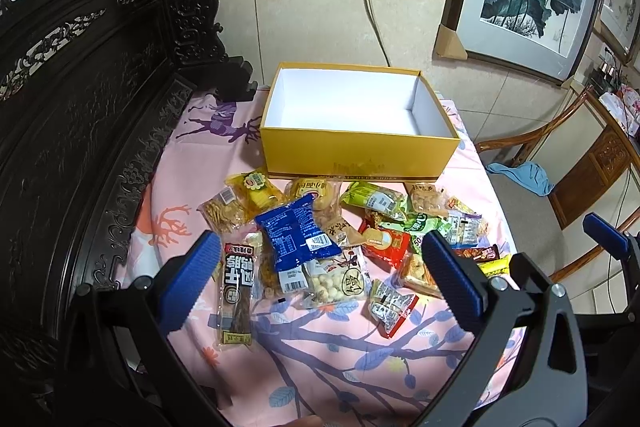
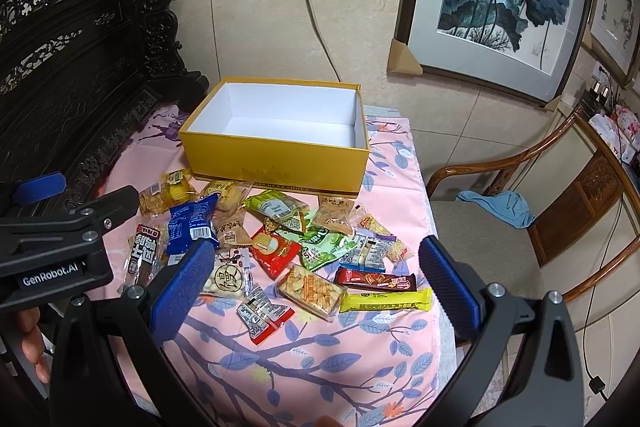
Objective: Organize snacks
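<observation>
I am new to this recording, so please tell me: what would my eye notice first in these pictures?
First, the open yellow box, white inside and holding nothing, at the far side of the pink patterned cloth. Then the heap of snack packets in front of it, the blue packet on top. Both grippers, left gripper and right gripper, hover open nearby.

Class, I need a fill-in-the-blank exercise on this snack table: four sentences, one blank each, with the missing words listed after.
1. The yellow box has a white inside and holds ____ snacks.
2. The blue packet lies ____ the box, among the loose snacks.
3. Both the left claw and the right claw are ____.
4. The yellow bar lies right beside a ____ bar.

Missing words: no; outside; open; red
</observation>
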Demonstrator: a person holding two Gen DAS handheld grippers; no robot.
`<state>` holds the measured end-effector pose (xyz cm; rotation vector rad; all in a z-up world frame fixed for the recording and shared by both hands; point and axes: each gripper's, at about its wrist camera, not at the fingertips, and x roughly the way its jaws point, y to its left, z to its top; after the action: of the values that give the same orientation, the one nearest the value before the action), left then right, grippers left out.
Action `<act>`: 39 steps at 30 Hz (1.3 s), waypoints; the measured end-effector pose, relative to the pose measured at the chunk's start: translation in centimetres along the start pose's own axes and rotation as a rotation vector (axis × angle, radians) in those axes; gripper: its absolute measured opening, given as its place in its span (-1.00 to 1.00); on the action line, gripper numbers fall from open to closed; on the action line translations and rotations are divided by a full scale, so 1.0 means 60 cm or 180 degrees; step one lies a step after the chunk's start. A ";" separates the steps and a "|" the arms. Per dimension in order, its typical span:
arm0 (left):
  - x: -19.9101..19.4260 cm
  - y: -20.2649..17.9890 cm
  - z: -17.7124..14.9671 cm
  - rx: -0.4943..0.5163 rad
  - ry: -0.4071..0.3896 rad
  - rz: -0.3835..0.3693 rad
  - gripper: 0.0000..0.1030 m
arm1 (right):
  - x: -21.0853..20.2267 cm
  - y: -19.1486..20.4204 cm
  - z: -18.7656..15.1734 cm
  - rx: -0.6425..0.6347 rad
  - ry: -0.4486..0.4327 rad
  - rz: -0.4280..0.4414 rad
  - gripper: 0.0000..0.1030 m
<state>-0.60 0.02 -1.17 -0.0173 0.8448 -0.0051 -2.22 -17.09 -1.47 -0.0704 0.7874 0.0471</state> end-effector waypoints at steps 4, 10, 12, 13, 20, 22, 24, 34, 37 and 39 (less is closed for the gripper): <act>0.001 -0.001 0.001 0.0003 0.0007 -0.0006 0.96 | -0.001 -0.001 0.000 0.0000 0.0000 -0.0002 0.97; 0.001 -0.002 0.004 -0.0003 0.0037 -0.0012 0.96 | 0.000 0.002 0.000 -0.0003 0.0004 0.0001 0.97; 0.000 -0.002 0.005 -0.0002 0.0043 -0.0018 0.96 | 0.001 0.002 0.000 -0.0003 0.0003 0.0002 0.97; 0.000 -0.002 0.005 -0.0002 0.0043 -0.0018 0.96 | 0.000 0.001 0.000 -0.0003 0.0003 0.0001 0.97; 0.001 -0.001 0.006 -0.0002 0.0055 -0.0017 0.96 | 0.000 0.001 0.000 -0.0002 0.0005 0.0003 0.97; 0.001 -0.001 0.005 0.0000 0.0062 -0.0021 0.96 | 0.000 0.001 0.000 -0.0003 0.0005 0.0002 0.97; 0.001 -0.001 0.006 0.0003 0.0062 -0.0025 0.96 | 0.001 0.002 0.000 -0.0001 0.0004 0.0001 0.97; 0.001 -0.002 0.004 0.0002 0.0060 -0.0022 0.96 | 0.000 0.000 -0.001 -0.0004 0.0006 0.0002 0.97; 0.001 -0.002 0.004 0.0002 0.0060 -0.0021 0.96 | 0.000 -0.001 -0.001 -0.0007 0.0005 0.0005 0.97; 0.001 -0.002 0.004 0.0001 0.0063 -0.0022 0.96 | 0.001 -0.003 0.000 -0.0006 0.0006 0.0008 0.97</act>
<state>-0.39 -0.10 -1.03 -0.0199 0.8645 -0.0118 -2.18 -17.29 -1.50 -0.0713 0.7893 0.0501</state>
